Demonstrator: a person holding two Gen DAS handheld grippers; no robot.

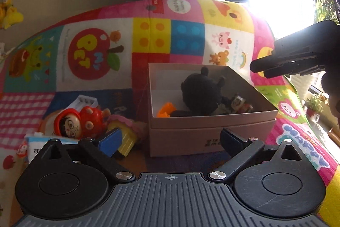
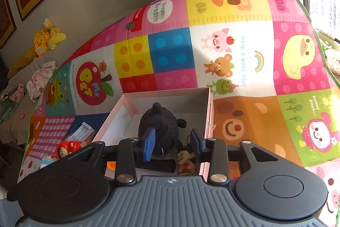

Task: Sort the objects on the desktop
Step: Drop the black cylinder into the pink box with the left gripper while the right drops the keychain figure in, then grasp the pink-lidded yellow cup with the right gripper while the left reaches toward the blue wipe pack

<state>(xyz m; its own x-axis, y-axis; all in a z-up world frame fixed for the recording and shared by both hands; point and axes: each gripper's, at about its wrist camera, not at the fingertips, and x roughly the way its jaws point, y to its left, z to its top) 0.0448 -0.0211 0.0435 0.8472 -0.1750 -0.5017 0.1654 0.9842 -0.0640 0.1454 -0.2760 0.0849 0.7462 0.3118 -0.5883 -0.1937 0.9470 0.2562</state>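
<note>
A pink cardboard box (image 1: 212,133) (image 2: 209,112) stands on the colourful play mat. In it lie a black plush bear (image 1: 201,93) (image 2: 161,127), an orange piece (image 1: 166,110) and a small figure (image 1: 240,104) (image 2: 187,161). My left gripper (image 1: 170,142) is open and empty, low in front of the box. Left of the box lie a red-hooded doll (image 1: 72,122) (image 2: 63,149), a yellow cupcake toy (image 1: 127,135) and a white charger (image 1: 86,102) (image 2: 84,130). My right gripper (image 2: 173,145) is open and empty, above the box's near end; it also shows in the left wrist view (image 1: 261,67).
A white-blue packet (image 1: 40,146) lies at the mat's near left. The mat (image 2: 244,61) stretches far behind and right of the box. Yellow plush toys (image 2: 45,39) and clothes (image 2: 41,78) lie on a sofa beyond the mat.
</note>
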